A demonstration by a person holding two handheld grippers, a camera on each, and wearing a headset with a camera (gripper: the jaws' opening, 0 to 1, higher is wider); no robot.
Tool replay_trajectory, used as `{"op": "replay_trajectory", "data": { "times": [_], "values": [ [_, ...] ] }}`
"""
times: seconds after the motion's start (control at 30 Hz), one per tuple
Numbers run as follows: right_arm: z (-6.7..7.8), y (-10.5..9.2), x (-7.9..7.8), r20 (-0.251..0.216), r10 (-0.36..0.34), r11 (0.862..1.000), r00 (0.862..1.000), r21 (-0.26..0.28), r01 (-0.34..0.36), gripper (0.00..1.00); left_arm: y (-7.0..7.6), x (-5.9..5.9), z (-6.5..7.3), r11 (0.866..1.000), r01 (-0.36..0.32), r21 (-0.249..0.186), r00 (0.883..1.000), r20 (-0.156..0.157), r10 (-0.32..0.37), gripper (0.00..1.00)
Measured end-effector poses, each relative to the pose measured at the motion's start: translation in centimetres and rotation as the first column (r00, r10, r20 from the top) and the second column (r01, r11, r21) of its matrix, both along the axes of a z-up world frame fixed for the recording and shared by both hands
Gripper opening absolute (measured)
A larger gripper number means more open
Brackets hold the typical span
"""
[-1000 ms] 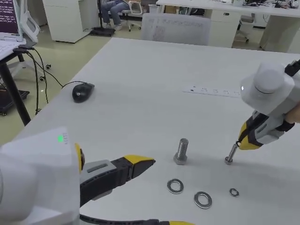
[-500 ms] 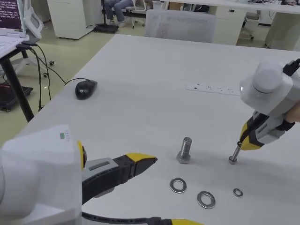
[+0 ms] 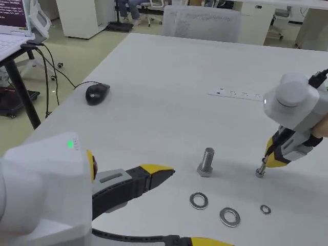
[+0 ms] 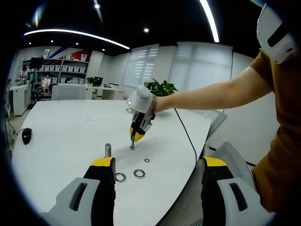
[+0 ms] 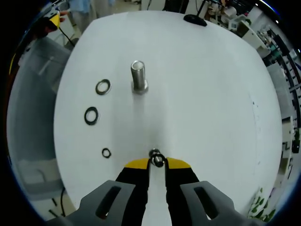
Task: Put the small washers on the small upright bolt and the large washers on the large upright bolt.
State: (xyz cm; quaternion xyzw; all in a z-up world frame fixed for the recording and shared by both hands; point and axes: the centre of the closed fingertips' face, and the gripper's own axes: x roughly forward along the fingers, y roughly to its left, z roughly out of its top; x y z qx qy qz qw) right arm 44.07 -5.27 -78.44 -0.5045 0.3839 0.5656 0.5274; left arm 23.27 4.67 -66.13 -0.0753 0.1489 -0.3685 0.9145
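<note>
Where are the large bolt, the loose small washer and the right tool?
large bolt (image 3: 207, 157), head view, on its threaded shaft.
loose small washer (image 3: 262, 209), head view, on the ring's left rim.
right tool (image 5: 156, 163), right gripper view, midway between its yellow tips.

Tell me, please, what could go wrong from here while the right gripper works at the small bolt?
1. The right gripper sits tight against the small upright bolt, which stands free on its head; a sideways nudge could topple it.
2. The small washer it seems to pinch could miss the bolt's tip and drop onto the table.
</note>
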Motion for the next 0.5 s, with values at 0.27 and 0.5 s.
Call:
{"op": "replay_trajectory", "data": {
  "times": [0.27,0.5],
  "values": [
    [-1.4,-0.2,-0.2,-0.016,-0.007,1.0,1.0,-0.011,0.007,0.13,0.2,0.0,-0.1,1.0,-0.003,-0.001,1.0,-0.003,0.003,0.74],
    [-2.2,-0.2,-0.4,-0.029,-0.013,1.0,0.999,-0.009,0.013,0.13,0.3,-0.1,-0.1,1.0,-0.004,0.001,1.0,-0.005,0.004,0.74]
  ]
}}
